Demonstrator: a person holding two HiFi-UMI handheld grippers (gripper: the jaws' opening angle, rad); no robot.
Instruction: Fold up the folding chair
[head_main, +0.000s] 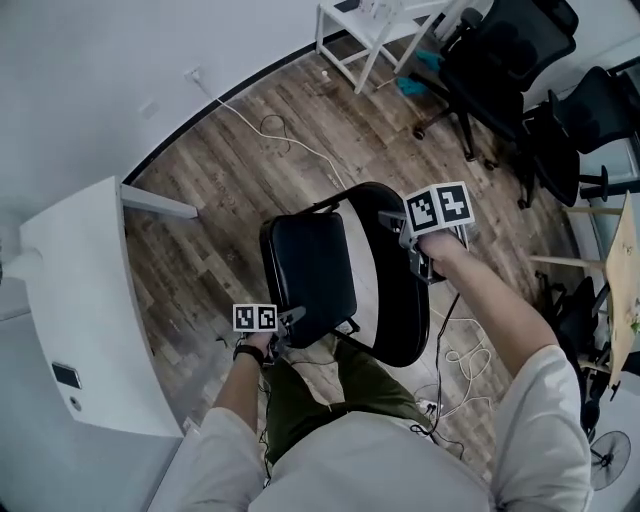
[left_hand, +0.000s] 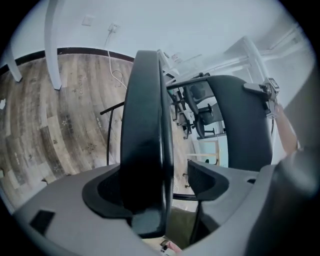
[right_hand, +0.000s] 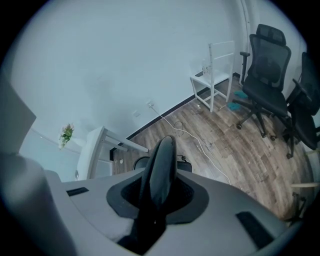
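Note:
The black folding chair stands in front of me on the wood floor. Its padded seat (head_main: 310, 275) is tipped up toward the backrest (head_main: 395, 300). My left gripper (head_main: 282, 325) is at the seat's near lower edge. In the left gripper view the seat (left_hand: 145, 125) runs edge-on between the jaws of the left gripper (left_hand: 160, 185); it lies against the left pad and a gap shows before the right pad (left_hand: 207, 180). My right gripper (head_main: 425, 252) is shut on the backrest's top edge (right_hand: 160, 165), which fills the gap of the right gripper (right_hand: 157, 195).
A white desk (head_main: 80, 300) stands close on the left. A white cable (head_main: 280, 130) snakes over the floor beyond the chair. Black office chairs (head_main: 510, 60) and a white stool (head_main: 370, 30) are at the back right. More cables (head_main: 460, 360) lie by my legs.

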